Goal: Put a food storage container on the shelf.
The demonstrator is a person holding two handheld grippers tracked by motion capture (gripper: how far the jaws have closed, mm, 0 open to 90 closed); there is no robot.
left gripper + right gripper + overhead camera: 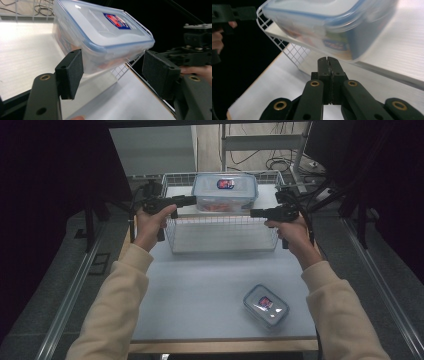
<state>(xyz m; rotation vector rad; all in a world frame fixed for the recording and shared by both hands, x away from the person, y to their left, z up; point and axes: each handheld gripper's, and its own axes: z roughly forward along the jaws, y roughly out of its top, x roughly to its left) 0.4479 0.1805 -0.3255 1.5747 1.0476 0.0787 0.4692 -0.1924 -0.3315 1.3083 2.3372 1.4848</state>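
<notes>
A large clear lidded container with a blue-rimmed lid and a red-and-blue label stands in the far part of a white wire basket. My left gripper is level at the container's left end. In the left gripper view the container lies just beyond my open left gripper, whose pads are clear of it. My right gripper points at the container's right end. In the right gripper view my right gripper is shut on nothing, just below and short of the container.
A small lidded container with the same label lies on the white table near the front right. The basket's near half holds nothing. Dark curtains stand to both sides. Cables run across the floor behind the basket.
</notes>
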